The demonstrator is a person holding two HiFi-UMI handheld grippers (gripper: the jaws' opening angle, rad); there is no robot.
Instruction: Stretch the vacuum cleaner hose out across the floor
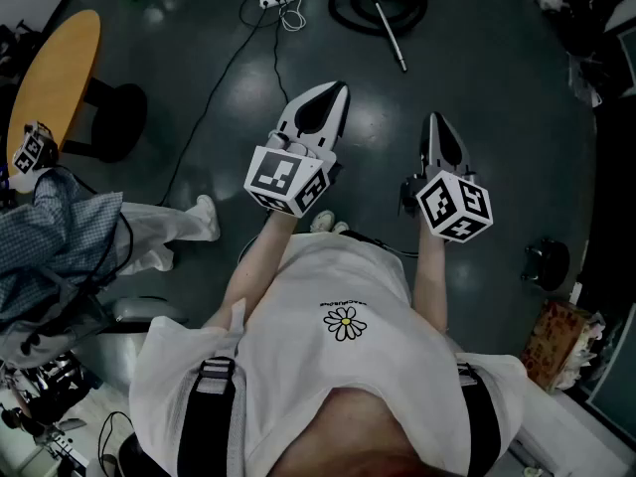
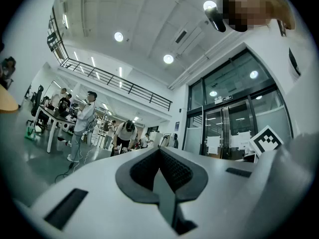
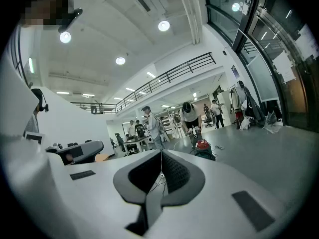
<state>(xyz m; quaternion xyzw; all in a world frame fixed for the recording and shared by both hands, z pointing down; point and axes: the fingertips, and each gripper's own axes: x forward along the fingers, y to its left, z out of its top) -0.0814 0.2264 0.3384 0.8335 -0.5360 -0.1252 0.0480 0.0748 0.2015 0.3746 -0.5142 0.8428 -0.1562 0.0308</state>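
- Nothing legible in any view.
- White shirt (image 1: 298, 276): one small print line above the daisy graphic (image 1: 345, 323), too small to read.
- Marker cubes (image 1: 288, 179): black-white squares only, no characters.
- Glass doors (image 2: 227, 128): paper sheets (image 2: 243, 140) and a sign above (image 2: 224, 99), print blurred.

Polished dark floor (image 1: 477, 87) w/ glossy sheen; round tabletop (image 1: 55, 78) in smooth wood. Left tool (image 1: 333, 92) & right tool (image 1: 435, 122): matt white plastic shells, dark ribbed pads (image 2: 172, 171). Hose (image 1: 348, 8) black plastic, wand (image 1: 390, 38) bright metal, shirt (image 1: 328, 366) white cloth.
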